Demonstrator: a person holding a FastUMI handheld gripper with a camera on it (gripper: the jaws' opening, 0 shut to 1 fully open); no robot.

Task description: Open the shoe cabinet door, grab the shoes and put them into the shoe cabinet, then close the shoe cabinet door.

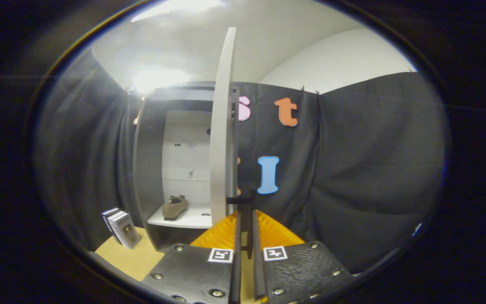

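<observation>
Shoe cabinet door stands open, handle pinched at the fingertips

Shoe cabinet (154, 169) sits left of the frame's centre, its door (222, 126) swung out edge-on toward the camera, running from the top of the frame down to the middle. One shoe (174, 207) already lies on the white shelf (184, 220) inside, lower left of centre. The gripper (246, 202) has its fingers drawn nearly together at the bottom centre, and they seem to be clamped on the small dark handle (238, 200) at the door's lower edge, though the contact itself is hard to make out.

My worry is the grip: the handle is thin and held only at the tips, so a swing off the door's arc could let it slip out. A fast push could slam the door.

Below the cabinet lies a pale tan tabletop (129, 257), with a few small boxes (120, 227) standing at lower left. Black cloth (373, 169) hangs around the booth, white wall and ceiling above.
</observation>
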